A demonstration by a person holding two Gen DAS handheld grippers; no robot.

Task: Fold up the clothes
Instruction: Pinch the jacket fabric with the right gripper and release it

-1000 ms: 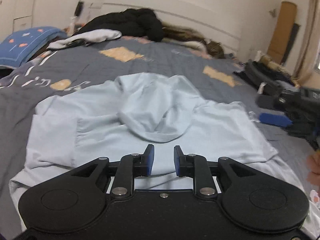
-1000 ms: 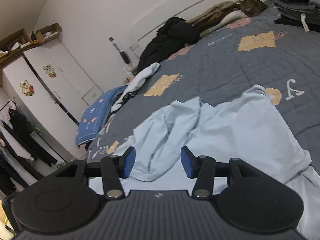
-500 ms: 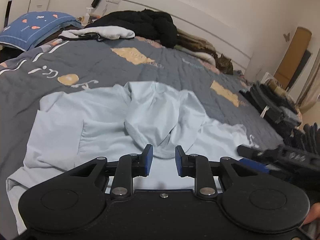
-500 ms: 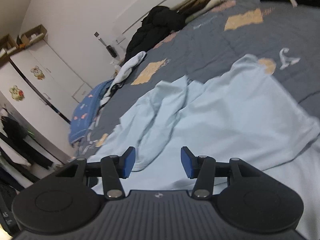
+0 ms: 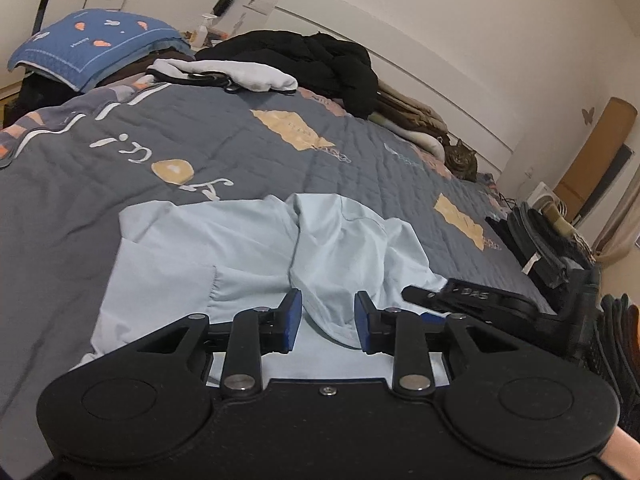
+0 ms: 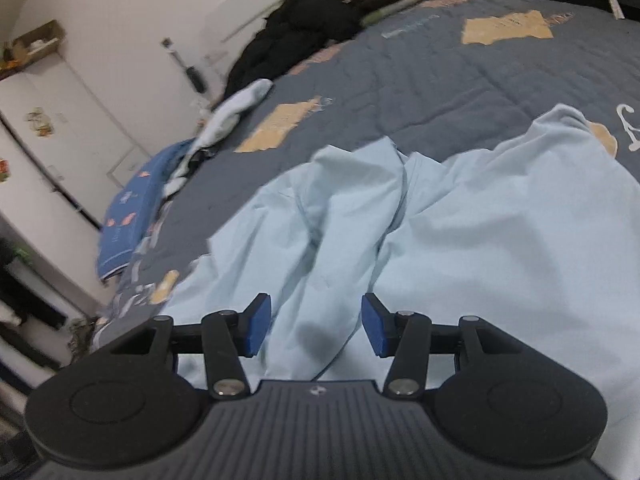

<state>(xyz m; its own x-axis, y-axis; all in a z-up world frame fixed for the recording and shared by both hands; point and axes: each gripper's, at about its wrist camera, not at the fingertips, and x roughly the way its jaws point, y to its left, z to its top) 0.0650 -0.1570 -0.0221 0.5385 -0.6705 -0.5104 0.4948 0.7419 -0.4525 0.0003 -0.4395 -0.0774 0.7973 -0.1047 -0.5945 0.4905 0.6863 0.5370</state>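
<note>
1. The light blue garment (image 5: 248, 256) lies spread on the grey quilt (image 5: 224, 148) of the bed, near the front edge, with a rumpled hood-like fold (image 5: 344, 248) bunched up along its middle.

2. The left tongs (image 5: 327, 322) hover just above the near rim of that fold, jaws opening, blue pads either side of the cloth but not pressing it. Nothing is held.

3. The right tongs (image 6: 316, 330) hang over the same garment (image 6: 500, 240) from the other side, about half open and empty, with creased fabric under the gap. In the left view they (image 5: 436, 296) show low beside the garment's right edge.

4. My read: both tools are lining up on the bunched middle because it has to be flattened or pulled out before any clean fold works.

5. Clutter sits well apart: a black jacket (image 5: 320, 64) and a white garment (image 5: 240, 74) at the head of the bed, a blue pillow (image 5: 92, 44), and a cat (image 5: 462, 160) by the headboard.

6. Folding proper looks not yet begun.
</note>
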